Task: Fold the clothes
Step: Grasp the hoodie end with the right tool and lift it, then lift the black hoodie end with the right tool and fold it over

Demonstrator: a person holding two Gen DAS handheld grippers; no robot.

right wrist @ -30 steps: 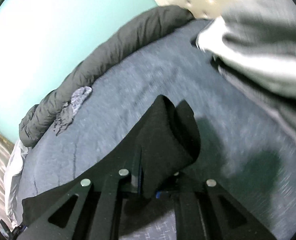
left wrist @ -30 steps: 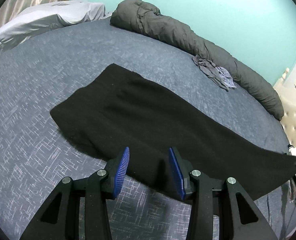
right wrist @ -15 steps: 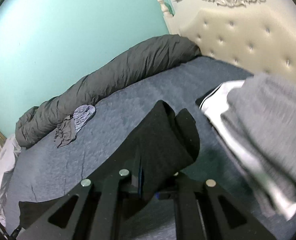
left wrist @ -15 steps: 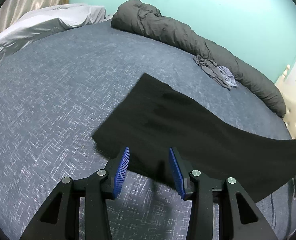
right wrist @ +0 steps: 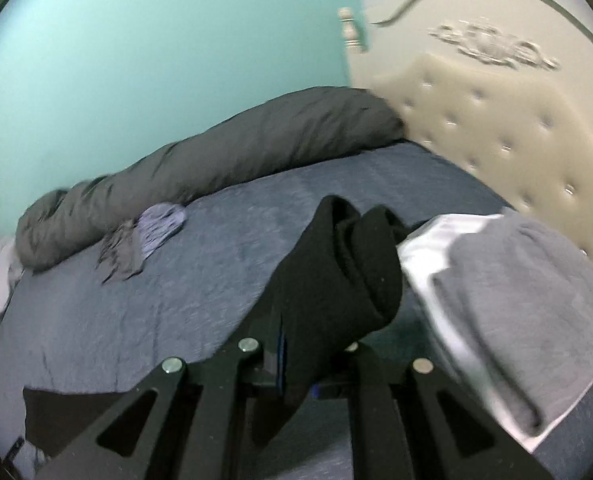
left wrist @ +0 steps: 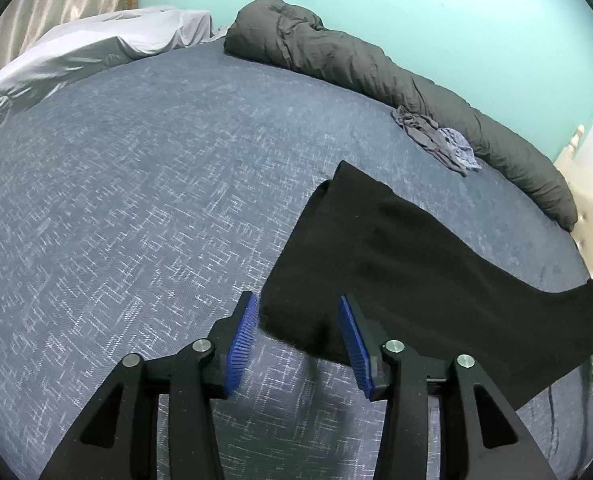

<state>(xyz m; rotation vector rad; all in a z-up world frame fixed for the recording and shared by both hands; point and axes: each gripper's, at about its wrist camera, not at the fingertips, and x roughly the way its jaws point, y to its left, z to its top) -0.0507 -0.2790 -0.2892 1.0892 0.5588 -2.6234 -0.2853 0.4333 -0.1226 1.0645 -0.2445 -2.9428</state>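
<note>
A long black garment lies across the blue bed cover and lifts off it toward the right. My left gripper is open, its blue pads either side of the garment's near corner, holding nothing. My right gripper is shut on the other end of the black garment, which bunches up over its fingers and hides the fingertips. The rest of the garment trails down to the lower left in the right wrist view.
A rolled dark grey duvet runs along the teal wall, with a small crumpled grey-lilac cloth beside it. A white sheet lies far left. A grey and white folded pile sits near the cream headboard.
The black garment has been pulled to the right across the bed; its left end now lies at my left gripper's pads. My right gripper has risen and tilted up with the cloth.
</note>
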